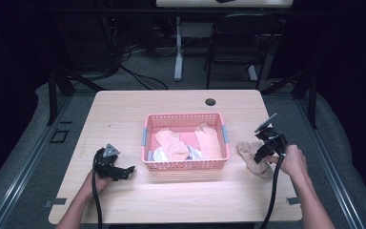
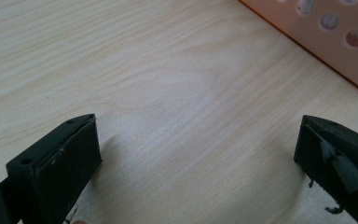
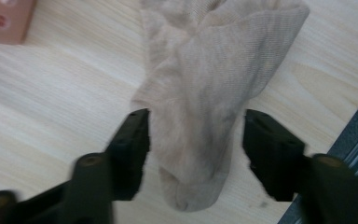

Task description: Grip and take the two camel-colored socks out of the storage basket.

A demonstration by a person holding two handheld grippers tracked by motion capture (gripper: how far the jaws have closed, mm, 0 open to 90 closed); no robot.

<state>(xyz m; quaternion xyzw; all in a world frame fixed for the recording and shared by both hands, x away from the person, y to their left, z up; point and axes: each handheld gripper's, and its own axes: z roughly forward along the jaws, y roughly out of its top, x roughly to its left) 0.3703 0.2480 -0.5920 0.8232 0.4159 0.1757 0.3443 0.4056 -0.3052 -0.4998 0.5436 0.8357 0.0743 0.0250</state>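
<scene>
A beige sock (image 1: 249, 151) (image 3: 209, 79) lies crumpled on the wooden table (image 1: 124, 114), just right of a pink mesh basket (image 1: 186, 165). My right gripper (image 1: 260, 155) (image 3: 193, 140) points down over it, jaws apart on either side of the sock's toe end; the left pad sits at the fabric's edge without squeezing it. My left gripper (image 1: 127, 170) (image 2: 198, 154) rests low on the table to the left of the basket (image 2: 335, 42), open, with only bare wood between its jaws. Inside the basket lie two peach socks (image 1: 171, 143) and a pale cloth (image 1: 158, 154).
The basket's corner (image 3: 2, 21) shows at the upper left of the right gripper view. The table's right edge (image 3: 354, 135) runs close beside the right gripper. A cable hole (image 1: 210, 101) sits at the table's far side. A chair (image 1: 238, 43) and desk legs stand beyond.
</scene>
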